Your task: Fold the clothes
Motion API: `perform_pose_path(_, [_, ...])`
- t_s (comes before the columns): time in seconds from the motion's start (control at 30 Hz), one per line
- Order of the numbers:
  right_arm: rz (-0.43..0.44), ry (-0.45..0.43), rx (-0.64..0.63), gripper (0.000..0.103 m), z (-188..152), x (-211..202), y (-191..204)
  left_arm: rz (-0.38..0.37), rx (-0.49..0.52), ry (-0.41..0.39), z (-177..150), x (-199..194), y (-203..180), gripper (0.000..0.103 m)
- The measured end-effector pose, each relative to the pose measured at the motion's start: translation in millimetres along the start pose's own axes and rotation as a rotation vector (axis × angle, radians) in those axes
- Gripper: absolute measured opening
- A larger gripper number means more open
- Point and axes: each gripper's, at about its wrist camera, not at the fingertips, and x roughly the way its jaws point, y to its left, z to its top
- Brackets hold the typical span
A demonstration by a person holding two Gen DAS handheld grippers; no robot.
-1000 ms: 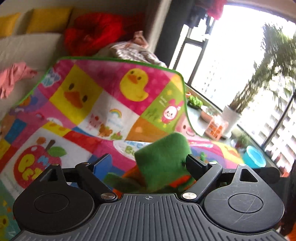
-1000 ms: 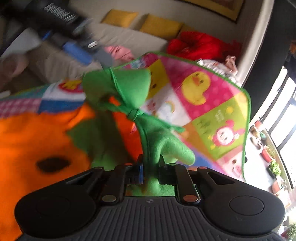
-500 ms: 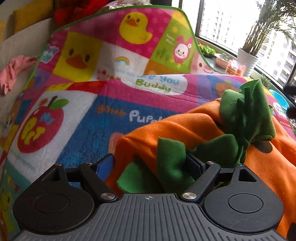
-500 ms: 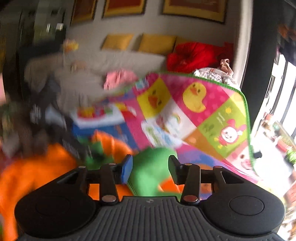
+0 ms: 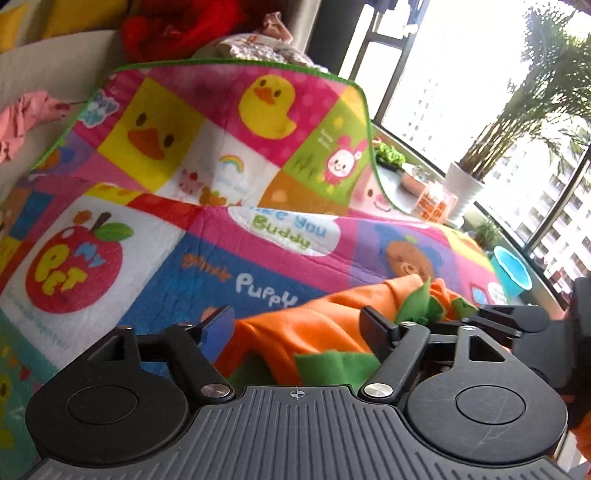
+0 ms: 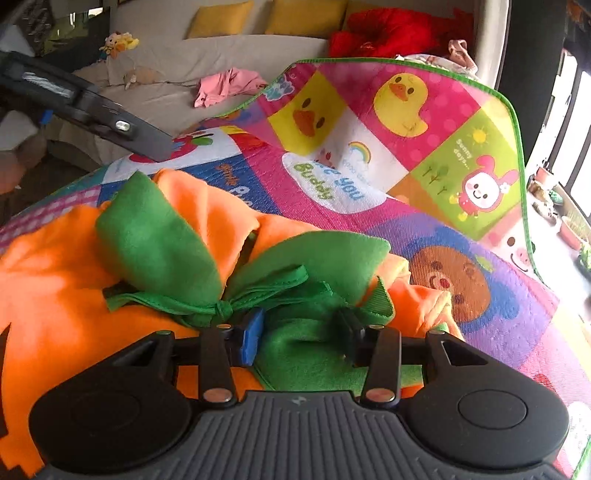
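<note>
My left gripper point(image 5: 297, 328) has its jaws spread wide, with orange cloth and a green flap lying between them, not pinched. My right gripper point(image 6: 301, 334) is also parted, its 2 fingers straddling green fabric without closing on it. The orange pumpkin costume point(image 6: 55, 295) with green leaf collar point(image 6: 155, 243) lies bunched on the play mat point(image 6: 498, 321), its tied green ribbon point(image 6: 221, 308) just ahead of my right fingers.

The mat is a bright patchwork of cartoon panels: ducks, an apple, a bear, a bunny. Its green-edged far end point(image 5: 236, 68) curls upward. Behind it I see a beige sofa point(image 6: 236, 55) carrying 2 yellow cushions point(image 6: 218, 18), a red plush heap point(image 6: 388, 31) and a crumpled pink garment point(image 6: 225, 86). On my left view, tall windows point(image 5: 436, 85) fill the right side, with a potted palm point(image 5: 465, 188) and a blue bowl point(image 5: 511, 271) on the ledge.
</note>
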Motion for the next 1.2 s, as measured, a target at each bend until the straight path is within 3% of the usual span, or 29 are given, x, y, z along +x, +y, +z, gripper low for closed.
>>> perform_pose_path(0.17, [0.018, 0.015, 0.024, 0.043, -5, -6, -4, -0.071, -0.069, 0.128, -14, 24, 4, 0.07])
perform_pose_path(0.3, [0.046, -0.041, 0.087, 0.045, 7, -28, -24, -0.097, -0.116, 0.165, -24, 36, 9, 0.068])
perform_pose_path(0.37, [0.041, -0.074, 0.178, 0.055, 10, -44, -44, -0.102, -0.128, 0.163, -25, 38, 9, 0.068])
perform_pose_path(0.47, [0.057, -0.068, 0.34, 0.058, 3, -54, -74, -0.108, -0.143, 0.155, -25, 40, 9, 0.068])
perform_pose_path(0.57, [0.087, -0.01, 0.487, 0.059, -12, -39, -88, -0.113, -0.157, 0.147, -25, 42, 10, 0.068])
perform_pose_path(0.7, [0.087, 0.007, 0.522, 0.058, -23, -13, -80, -0.121, -0.176, 0.136, -24, 46, 10, 0.067])
perform_pose_path(0.83, [0.039, -0.068, 0.372, 0.014, -6, -18, -57, -0.129, -0.19, 0.122, -23, 44, 9, 0.034])
perform_pose_path(0.87, [0.031, -0.093, 0.348, 0.012, -3, -27, -53, -0.132, -0.186, 0.113, -22, 39, 8, 0.027])
perform_pose_path(0.97, [0.023, -0.162, 0.3, 0.01, 5, -54, -44, -0.142, -0.162, 0.059, -18, 12, 1, 0.021])
perform_pose_path(1.2, [0.031, -0.237, 0.284, 0.009, -11, -114, -31, -0.186, -0.106, -0.039, -29, -50, -25, 0.021])
